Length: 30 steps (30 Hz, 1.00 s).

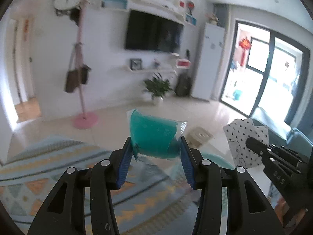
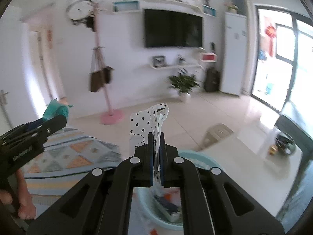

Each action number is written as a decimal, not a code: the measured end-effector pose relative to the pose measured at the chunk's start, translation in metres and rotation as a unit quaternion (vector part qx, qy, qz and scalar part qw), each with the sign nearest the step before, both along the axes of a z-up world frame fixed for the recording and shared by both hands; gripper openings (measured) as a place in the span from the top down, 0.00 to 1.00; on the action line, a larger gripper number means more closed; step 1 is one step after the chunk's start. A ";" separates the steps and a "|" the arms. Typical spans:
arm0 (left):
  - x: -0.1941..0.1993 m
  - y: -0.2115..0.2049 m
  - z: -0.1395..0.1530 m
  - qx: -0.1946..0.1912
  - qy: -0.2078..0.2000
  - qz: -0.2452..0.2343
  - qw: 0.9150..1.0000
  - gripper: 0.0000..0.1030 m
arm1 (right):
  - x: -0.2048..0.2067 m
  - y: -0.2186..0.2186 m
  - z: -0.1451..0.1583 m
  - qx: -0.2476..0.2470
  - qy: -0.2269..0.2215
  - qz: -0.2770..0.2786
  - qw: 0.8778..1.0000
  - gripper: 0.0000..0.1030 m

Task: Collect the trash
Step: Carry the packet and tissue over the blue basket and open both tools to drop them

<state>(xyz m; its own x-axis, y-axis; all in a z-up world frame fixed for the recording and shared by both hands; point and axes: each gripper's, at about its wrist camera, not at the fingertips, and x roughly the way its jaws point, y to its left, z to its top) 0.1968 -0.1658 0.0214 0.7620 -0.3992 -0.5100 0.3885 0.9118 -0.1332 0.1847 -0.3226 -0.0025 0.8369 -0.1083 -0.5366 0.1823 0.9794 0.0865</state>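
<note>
A: What do the jaws hold, starting with the left gripper (image 1: 156, 146)?

B: Its blue-padded jaws are partly spread and pinch a puffy teal plastic snack packet with clear crimped ends (image 1: 154, 135), at the centre of the left wrist frame. In the right wrist frame that packet (image 2: 56, 111) shows at the middle left, poking out of the left gripper (image 2: 58, 120).

A: And the right gripper (image 2: 156, 137)?

B: Its jaws are pressed nearly together on a thin white wrapper printed with small black hearts (image 2: 146, 121), which stands up at the centre of its frame. From the left wrist camera the wrapper (image 1: 240, 137) sits at the middle right, clamped by the right gripper (image 1: 249, 142).

A: What lies beyond them?

B: Directly below the right jaws, at bottom centre, is a light blue round plastic basin (image 2: 187, 154) with scraps inside. A white tabletop (image 2: 244, 164) spreads to the lower right, and a patterned rug with orange and blue triangles (image 2: 64, 156) lies at the lower left. A hand (image 2: 21, 199) grips the left tool's handle at the bottom left edge.
</note>
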 end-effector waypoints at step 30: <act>0.006 -0.025 -0.069 -0.007 0.094 -0.065 0.993 0.13 | -0.010 -0.076 -0.081 0.095 0.113 -0.104 0.983 0.42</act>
